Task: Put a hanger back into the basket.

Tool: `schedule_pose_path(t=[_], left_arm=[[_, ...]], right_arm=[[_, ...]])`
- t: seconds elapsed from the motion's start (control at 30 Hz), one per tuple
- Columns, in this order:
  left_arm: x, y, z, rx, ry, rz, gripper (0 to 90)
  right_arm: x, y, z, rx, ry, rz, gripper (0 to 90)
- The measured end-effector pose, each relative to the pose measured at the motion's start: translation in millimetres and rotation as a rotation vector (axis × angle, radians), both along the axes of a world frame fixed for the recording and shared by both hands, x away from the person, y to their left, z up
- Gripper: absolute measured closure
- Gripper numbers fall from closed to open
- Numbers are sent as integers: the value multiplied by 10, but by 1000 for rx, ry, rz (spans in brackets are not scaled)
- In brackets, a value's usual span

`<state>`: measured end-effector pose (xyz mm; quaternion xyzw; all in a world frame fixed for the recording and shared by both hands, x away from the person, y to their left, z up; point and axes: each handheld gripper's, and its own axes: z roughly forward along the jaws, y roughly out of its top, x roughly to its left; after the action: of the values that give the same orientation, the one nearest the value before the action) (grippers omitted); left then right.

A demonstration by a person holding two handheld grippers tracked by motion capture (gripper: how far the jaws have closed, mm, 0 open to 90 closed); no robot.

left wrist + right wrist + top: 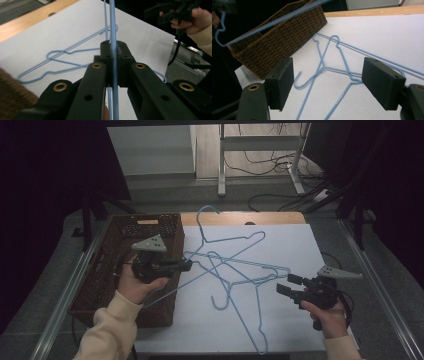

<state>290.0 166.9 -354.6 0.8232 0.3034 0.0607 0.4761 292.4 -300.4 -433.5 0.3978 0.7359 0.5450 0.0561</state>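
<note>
Blue wire hangers [235, 270] lie tangled mid-frame from above, light and springy, we judge; our left gripper [113, 58] is clamped on one hanger's thin rod at centre, while our right gripper [328, 82] gapes over the others, best pinched along straight wire.

The middle of the bench [300, 245] is taken up by crossed blue hangers [240, 270], one lifted at a slant by the left tongs [187, 265]. The left edge is blocked by a woven basket [150, 227]. Open white surface is left along the right edge and far right corner, where the right tongs [289, 285] hover with jaws apart.
</note>
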Motion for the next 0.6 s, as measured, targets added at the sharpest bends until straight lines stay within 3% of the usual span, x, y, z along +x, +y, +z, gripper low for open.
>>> schedule_pose_path(t=[0.23,0.6], left_arm=[[36,438,36,-60,3,89,862],[49,1012,-11,-72,20,203,862]], right_arm=[[11,9,-55,-27,21,2,257],[69,26,-86,-32,43,12,258]])
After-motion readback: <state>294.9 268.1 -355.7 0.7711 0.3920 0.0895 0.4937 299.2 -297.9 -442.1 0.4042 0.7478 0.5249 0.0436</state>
